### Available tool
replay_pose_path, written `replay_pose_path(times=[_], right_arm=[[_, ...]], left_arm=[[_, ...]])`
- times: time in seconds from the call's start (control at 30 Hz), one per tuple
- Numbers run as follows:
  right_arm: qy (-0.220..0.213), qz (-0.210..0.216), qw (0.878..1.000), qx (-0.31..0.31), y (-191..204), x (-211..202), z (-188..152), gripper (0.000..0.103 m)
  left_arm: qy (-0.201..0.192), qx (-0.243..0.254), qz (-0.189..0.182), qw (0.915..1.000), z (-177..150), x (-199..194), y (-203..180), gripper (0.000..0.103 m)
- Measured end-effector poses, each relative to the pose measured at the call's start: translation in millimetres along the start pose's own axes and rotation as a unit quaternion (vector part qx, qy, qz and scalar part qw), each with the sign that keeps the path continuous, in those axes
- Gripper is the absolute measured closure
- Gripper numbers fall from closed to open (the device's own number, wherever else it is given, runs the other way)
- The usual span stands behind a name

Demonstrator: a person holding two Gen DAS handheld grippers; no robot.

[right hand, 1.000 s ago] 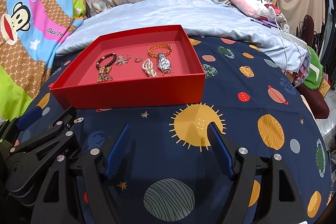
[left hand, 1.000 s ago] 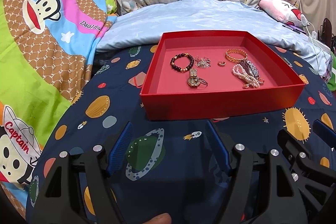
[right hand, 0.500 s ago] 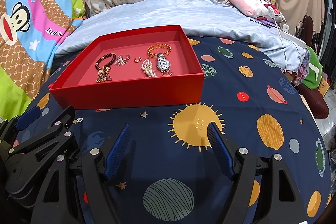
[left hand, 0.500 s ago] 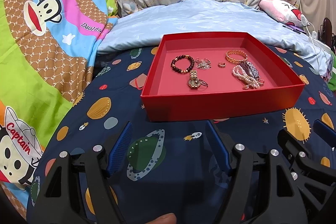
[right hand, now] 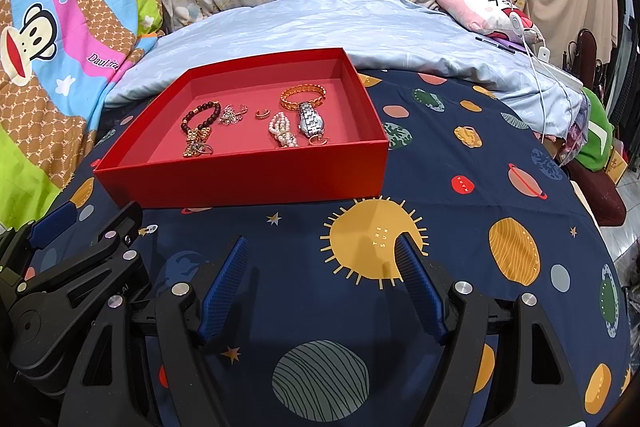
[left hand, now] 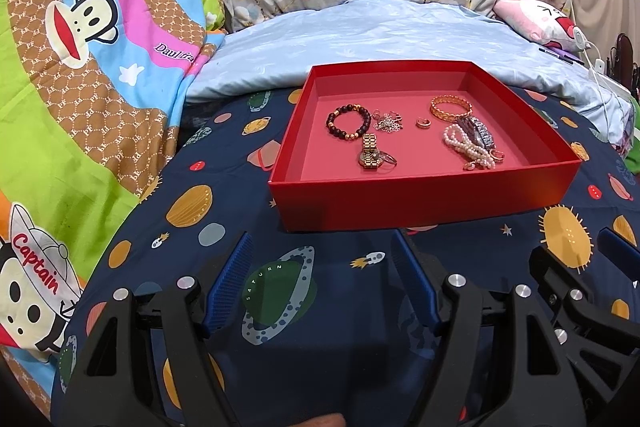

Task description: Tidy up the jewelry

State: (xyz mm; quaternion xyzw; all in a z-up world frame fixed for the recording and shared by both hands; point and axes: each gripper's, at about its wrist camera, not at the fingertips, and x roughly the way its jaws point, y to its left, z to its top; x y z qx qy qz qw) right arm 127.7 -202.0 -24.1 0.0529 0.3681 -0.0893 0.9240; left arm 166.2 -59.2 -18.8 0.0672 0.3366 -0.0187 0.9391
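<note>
Left tongs (left hand: pixel 320 281): mine, spread wide, nothing between the blue pads, poised over the planet-print bedsheet (left hand: pixel 280 287) short of the box. Right tongs (right hand: pixel 322 283): likewise spread and empty, over the sun motif on the same sheet.

Red box (left hand: pixel 424 201): shallow open cardboard tray on the bed, just beyond both tongs; its near wall faces me. Light and easily shoved on soft bedding, by my reckoning.

Contents, left to right:
- Dark bead bracelet (left hand: pixel 348 122), far left: a firm loop of round, slippery beads; best pinched across one side of the ring.
- Gold watch (left hand: pixel 370 151), near it, a thin ring touching its near end: heavier, linked band floppy; take by the band.
- Silver chain cluster (left hand: pixel 387 121): limp, tangle-prone; pinch the bunch.
- Small ring (left hand: pixel 423 123), centre: tiny, hard, likely to skid.
- Gold bangle (left hand: pixel 451 107), far right: stiff; grip its rim.
- Silver watch (left hand: pixel 478 135) and pearl strand (left hand: pixel 466 146), lying against each other: the pearls are limp and may drag along.
</note>
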Motion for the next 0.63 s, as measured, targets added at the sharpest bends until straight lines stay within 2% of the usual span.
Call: replay_pose_path(times=[0.63], right_arm=[[0.000, -0.001, 1.000, -0.001, 0.6, 0.1, -0.5, 0.029]], left_arm=[[-0.001, 0.000, 0.005, 1.0000, -0.2, -1.6, 3.8, 0.034]])
